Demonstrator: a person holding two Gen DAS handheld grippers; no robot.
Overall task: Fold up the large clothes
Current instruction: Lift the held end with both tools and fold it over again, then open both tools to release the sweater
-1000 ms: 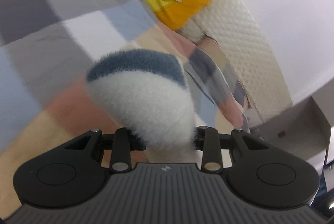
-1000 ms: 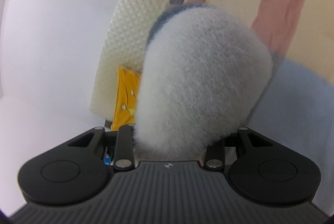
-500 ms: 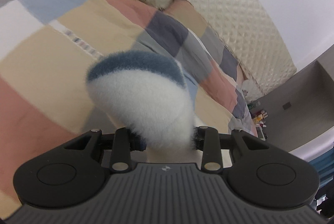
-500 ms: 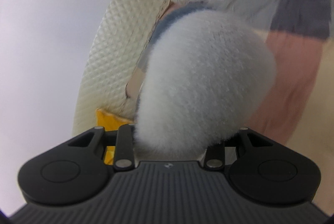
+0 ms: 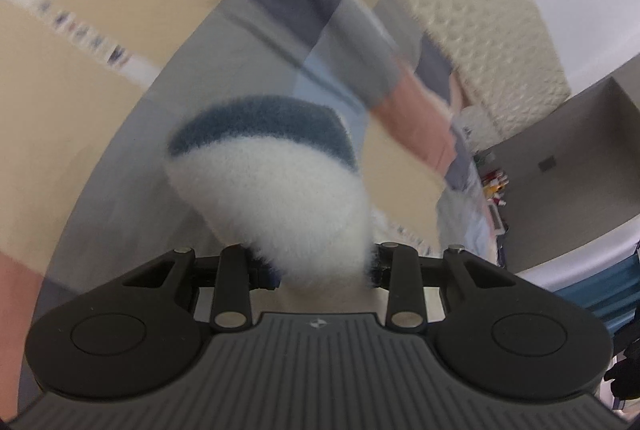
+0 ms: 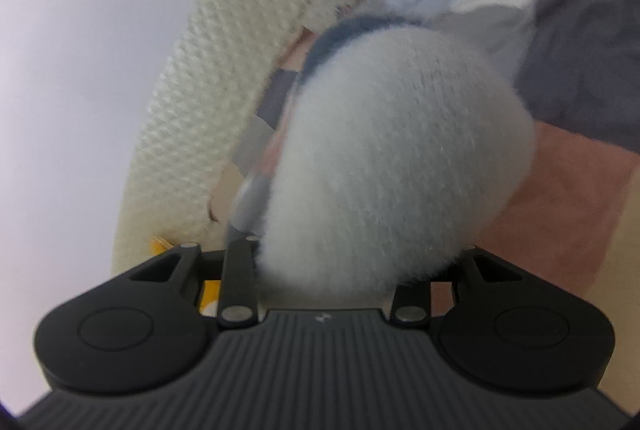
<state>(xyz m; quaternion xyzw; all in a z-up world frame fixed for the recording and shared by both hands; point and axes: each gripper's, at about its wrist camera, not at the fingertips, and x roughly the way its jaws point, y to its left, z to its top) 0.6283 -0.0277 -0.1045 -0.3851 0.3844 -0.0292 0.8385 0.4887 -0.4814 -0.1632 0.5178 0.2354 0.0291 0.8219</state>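
Beneath both grippers: bed, patchwork quilt (image 5: 120, 77), cream quilted headboard (image 5: 460, 1), white wall. Left gripper (image 5: 316, 262) and right gripper (image 6: 332, 270) jaws each pinching fluffy white-blue garment (image 5: 276, 181).

White fleece garment (image 5: 280, 189) with blue band, patchwork bedspread (image 5: 100, 77) (beige, pink, grey), cream quilted headboard (image 6: 224, 101)
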